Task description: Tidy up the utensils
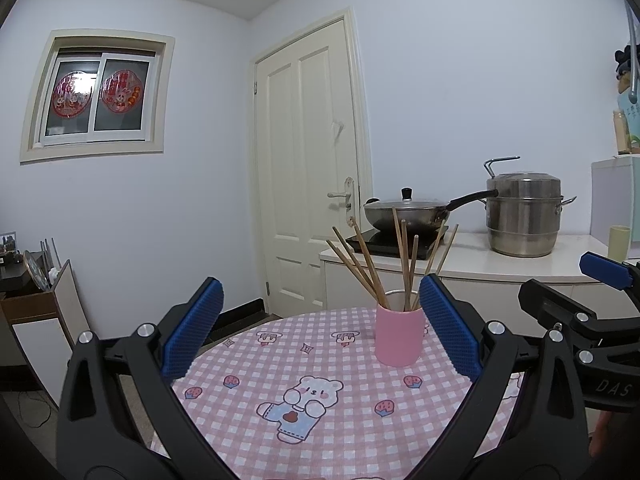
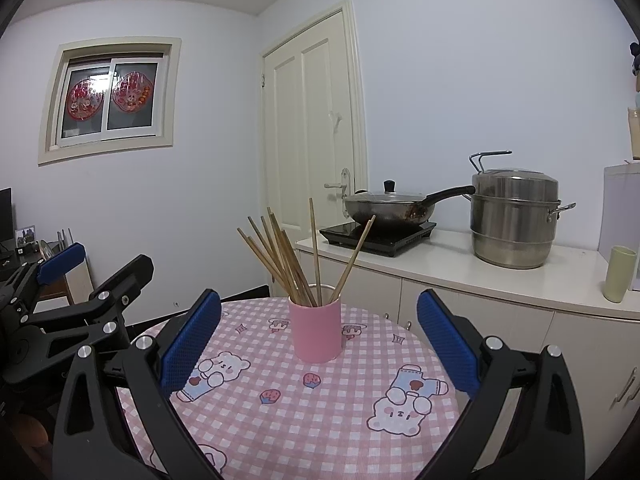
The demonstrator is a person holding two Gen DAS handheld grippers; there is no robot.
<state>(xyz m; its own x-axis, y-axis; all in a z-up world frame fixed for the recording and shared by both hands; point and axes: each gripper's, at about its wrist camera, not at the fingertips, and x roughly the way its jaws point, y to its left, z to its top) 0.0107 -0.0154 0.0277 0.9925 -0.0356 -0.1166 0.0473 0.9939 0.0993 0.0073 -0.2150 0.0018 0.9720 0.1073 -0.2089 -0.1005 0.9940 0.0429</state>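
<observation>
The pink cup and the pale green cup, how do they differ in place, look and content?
The pink cup stands on the checkered tablecloth; the pale green cup stands on the white counter. The pink cup holds wooden chopsticks; nothing sticks out of the pale green cup. The pink cup looks wider, the pale green cup slimmer. Both stand upright, without handles.

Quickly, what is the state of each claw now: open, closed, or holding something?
Left claw: open, holding nothing.
Right claw: open, holding nothing.
</observation>
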